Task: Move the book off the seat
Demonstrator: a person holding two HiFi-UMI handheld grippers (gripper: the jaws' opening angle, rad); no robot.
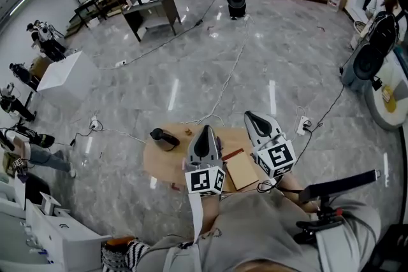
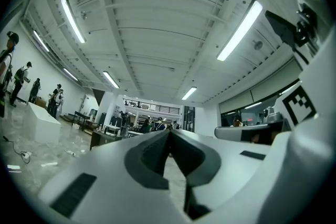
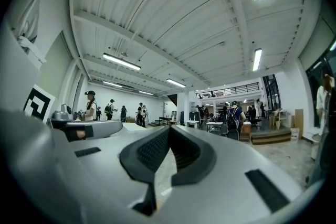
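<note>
"On the round pale wooden seat, toward its right side, lies the thin tan book — where would you grip it?"

"By a free edge — it looks light, flat and fairly stiff. Left gripper and right gripper are poised nearby, both closed on nothing."

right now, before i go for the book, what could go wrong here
1. The left gripper and right gripper are both shut and empty, aimed out over the room. Lowered like that, they would likely shove the flat tan book rather than pinch it.
2. The book seems to lie by the round wooden seat's near edge, so a push might drop it on the floor.
3. The curved black object on the seat's left could get knocked.
</note>
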